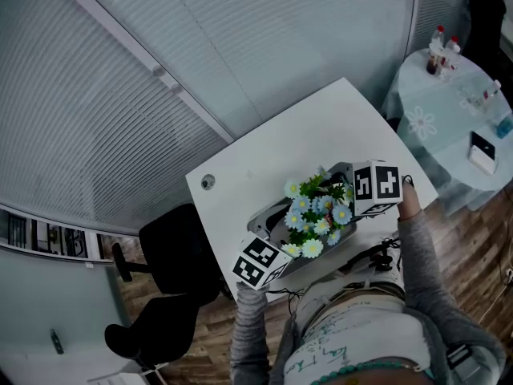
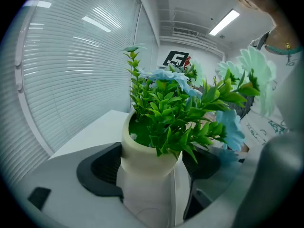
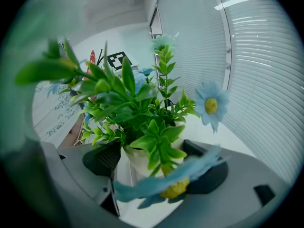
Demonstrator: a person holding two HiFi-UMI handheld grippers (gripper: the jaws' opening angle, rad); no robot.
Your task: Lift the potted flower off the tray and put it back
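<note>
left gripper: grips potted flower | right gripper: grips it too

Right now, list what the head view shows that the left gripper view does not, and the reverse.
Head view only: the grey tray, a black office chair and a round side table with bottles. Left gripper view only: the cream round pot held between the left gripper's dark fingers. Both: the blue and white flowers and the slatted window blinds.
</note>
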